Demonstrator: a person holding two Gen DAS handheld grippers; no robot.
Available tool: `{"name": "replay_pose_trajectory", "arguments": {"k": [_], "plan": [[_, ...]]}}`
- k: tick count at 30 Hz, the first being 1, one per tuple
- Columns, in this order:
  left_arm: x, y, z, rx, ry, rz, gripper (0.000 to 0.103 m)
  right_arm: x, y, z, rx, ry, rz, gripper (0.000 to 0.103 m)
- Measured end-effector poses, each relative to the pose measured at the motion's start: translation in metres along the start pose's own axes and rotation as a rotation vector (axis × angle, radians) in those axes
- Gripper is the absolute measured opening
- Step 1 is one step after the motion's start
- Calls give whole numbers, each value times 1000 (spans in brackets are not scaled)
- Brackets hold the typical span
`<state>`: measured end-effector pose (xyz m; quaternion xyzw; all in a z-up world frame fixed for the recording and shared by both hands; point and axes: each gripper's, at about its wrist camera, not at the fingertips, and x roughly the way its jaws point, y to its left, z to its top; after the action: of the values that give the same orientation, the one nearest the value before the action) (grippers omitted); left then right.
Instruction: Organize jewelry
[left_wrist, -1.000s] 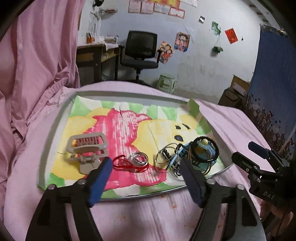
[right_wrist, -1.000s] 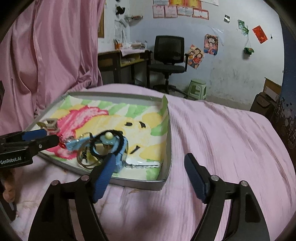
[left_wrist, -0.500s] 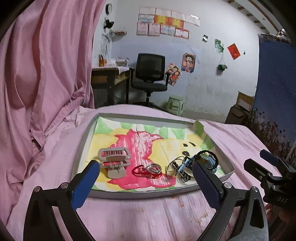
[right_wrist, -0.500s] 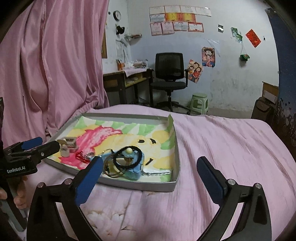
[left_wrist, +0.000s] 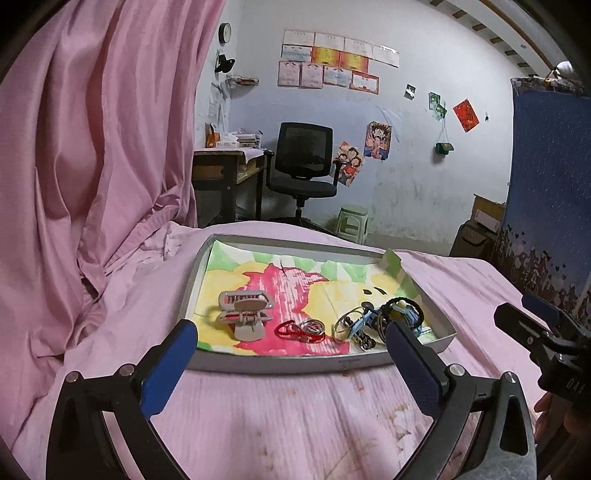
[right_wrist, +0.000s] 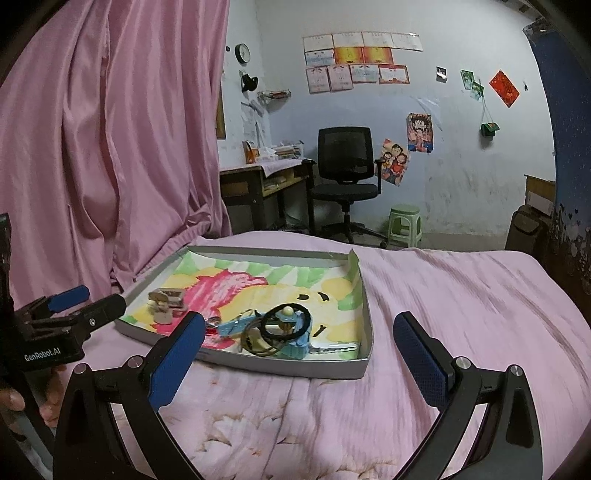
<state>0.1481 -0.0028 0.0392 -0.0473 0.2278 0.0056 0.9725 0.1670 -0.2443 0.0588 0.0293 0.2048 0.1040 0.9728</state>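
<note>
Two tools over a pink bed (left_wrist: 295, 424), both held short of a tray (left_wrist: 280, 363). Ahead of both, beyond the tray: pink curtain (left_wrist: 92, 147) to the left, chair (left_wrist: 304, 162) and desk (left_wrist: 225, 166) against the far wall, green stool (left_wrist: 352, 221) beside the chair.

Left tool (left_wrist: 291, 341): spread wide, nothing between the blue pads, tray just past the fingertips. Right tool (right_wrist: 299, 332): likewise spread wide and empty, left pad in front of the tray's near edge, right pad over bare bedding.

Tray lined with a bright cartoon sheet (left_wrist: 295, 284), resting on the bed. All jewelry inside it, along the near side. From the left tool's view, left to right: grey hair claw (left_wrist: 243, 314) just ahead of the left pad; red cord (left_wrist: 290, 329) touching small metal rings (left_wrist: 313, 326), midway between the pads; blue pile (left_wrist: 384, 317) of hair ties, wire hoops and a clip with a round bead, just behind the right pad. From the right tool's view, that pile (right_wrist: 280, 330) just ahead, between the pads and nearer the left one; claw (right_wrist: 166, 301) farther left.

Person's fingers (right_wrist: 14, 400) on the left tool's handle.
</note>
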Motion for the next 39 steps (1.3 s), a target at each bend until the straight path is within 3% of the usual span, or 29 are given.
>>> {"name": "replay_pose_trajectory", "arguments": {"k": [17, 39], "plan": [[-43, 4, -24, 17, -12, -23, 103, -42, 10, -17, 15, -25, 23, 100], [-93, 8, -64, 66, -58, 17, 103, -84, 15, -56, 41, -25, 0, 100]]}}
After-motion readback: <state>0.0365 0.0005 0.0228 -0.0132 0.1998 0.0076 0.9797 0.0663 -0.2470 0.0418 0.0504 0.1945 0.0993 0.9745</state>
